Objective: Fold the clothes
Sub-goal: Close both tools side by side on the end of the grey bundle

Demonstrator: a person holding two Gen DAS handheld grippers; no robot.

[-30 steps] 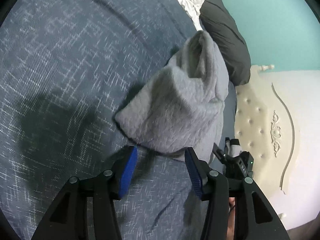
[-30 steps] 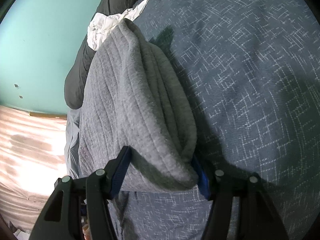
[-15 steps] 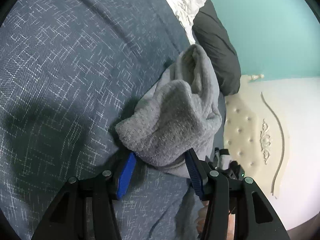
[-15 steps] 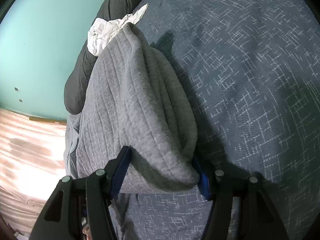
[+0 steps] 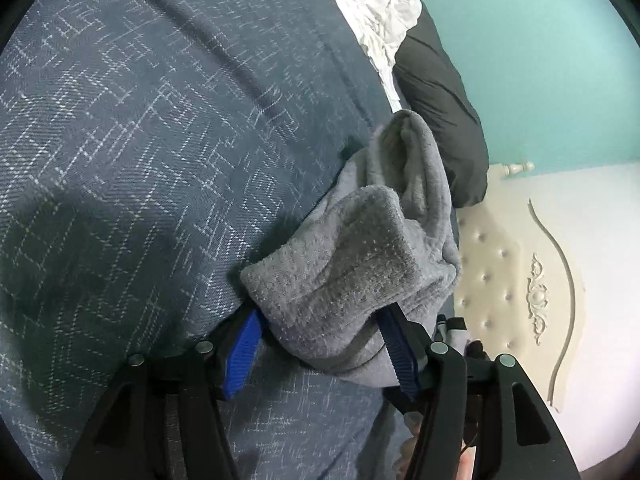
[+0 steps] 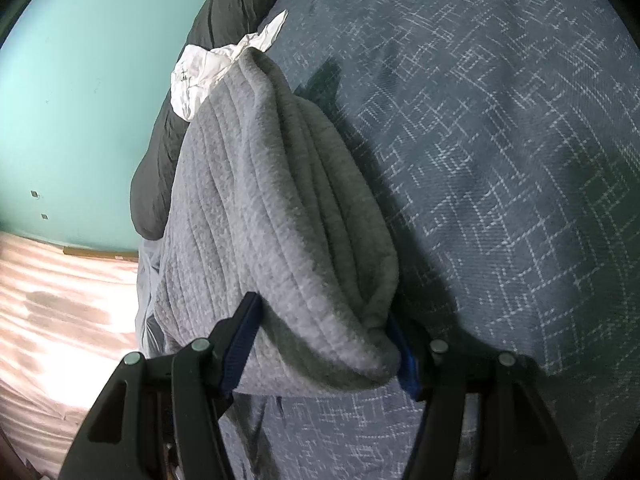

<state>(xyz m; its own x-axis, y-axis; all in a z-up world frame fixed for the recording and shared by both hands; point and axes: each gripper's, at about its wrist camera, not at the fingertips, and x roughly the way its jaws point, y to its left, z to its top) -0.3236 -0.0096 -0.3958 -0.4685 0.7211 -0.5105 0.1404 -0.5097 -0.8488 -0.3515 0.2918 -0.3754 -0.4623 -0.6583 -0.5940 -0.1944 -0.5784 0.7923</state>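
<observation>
The left gripper (image 5: 320, 344) is opening its jaws with a thick bundled end of the grey fleece garment (image 5: 360, 264) between the blue pads (image 5: 242, 356). The right gripper (image 6: 324, 344) pinches the garment's other bunched end (image 6: 280, 216) (folds fill the whole gap). The garment sits lower centre in both views, over a blue patterned bedspread (image 5: 160, 140); white crumpled cloth (image 5: 380, 4) lies toward the top.
</observation>
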